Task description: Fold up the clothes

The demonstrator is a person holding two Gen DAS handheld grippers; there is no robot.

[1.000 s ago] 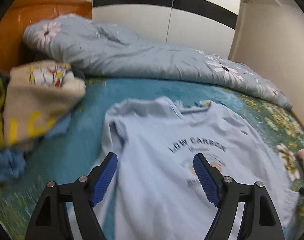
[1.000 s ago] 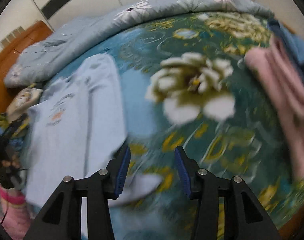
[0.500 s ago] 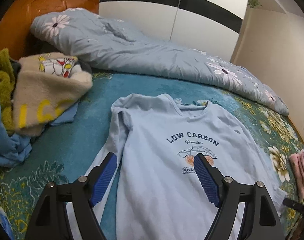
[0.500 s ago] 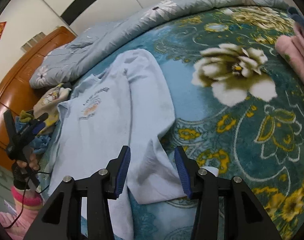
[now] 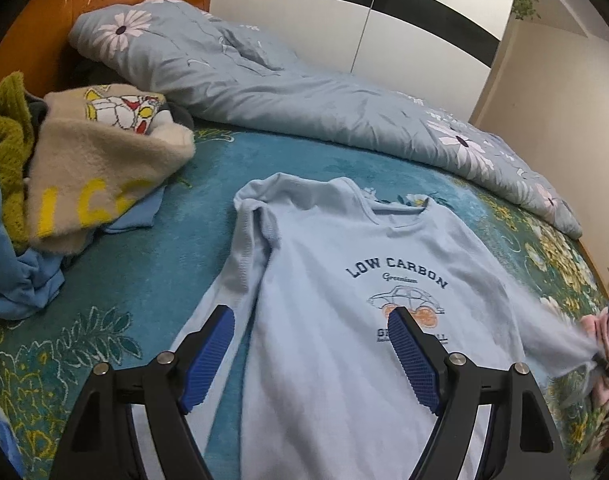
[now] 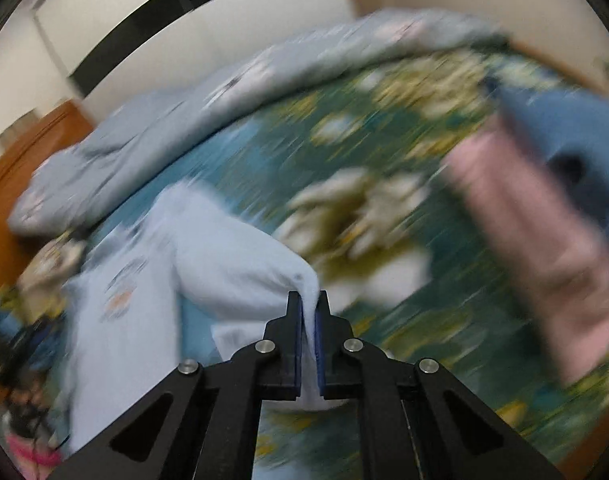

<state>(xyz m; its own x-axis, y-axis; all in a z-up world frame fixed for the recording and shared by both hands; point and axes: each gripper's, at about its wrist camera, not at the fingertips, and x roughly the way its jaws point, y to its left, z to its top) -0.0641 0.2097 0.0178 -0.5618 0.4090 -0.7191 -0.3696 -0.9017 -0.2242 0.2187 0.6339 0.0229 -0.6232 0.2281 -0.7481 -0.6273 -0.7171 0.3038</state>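
A light blue long-sleeved shirt (image 5: 344, 320) with a "LOW CARBON" print lies face up on the teal flowered bedspread (image 5: 144, 272). My left gripper (image 5: 310, 354) is open and empty, low over the shirt's lower left part. My right gripper (image 6: 309, 312) is shut on the shirt's right sleeve (image 6: 240, 264) near its cuff and holds it lifted off the bed. In the left wrist view that sleeve (image 5: 552, 332) stretches out to the right. The right wrist view is blurred by motion.
A pile of unfolded clothes (image 5: 84, 184) sits at the left near the wooden headboard (image 5: 64, 12). A rolled grey-blue flowered duvet (image 5: 304, 96) lies along the far side. Folded pink and blue clothes (image 6: 544, 240) lie at the right.
My right gripper has closed on the shirt's right sleeve and lifted it off the bed. My left gripper has stayed open and moved slightly closer over the shirt.
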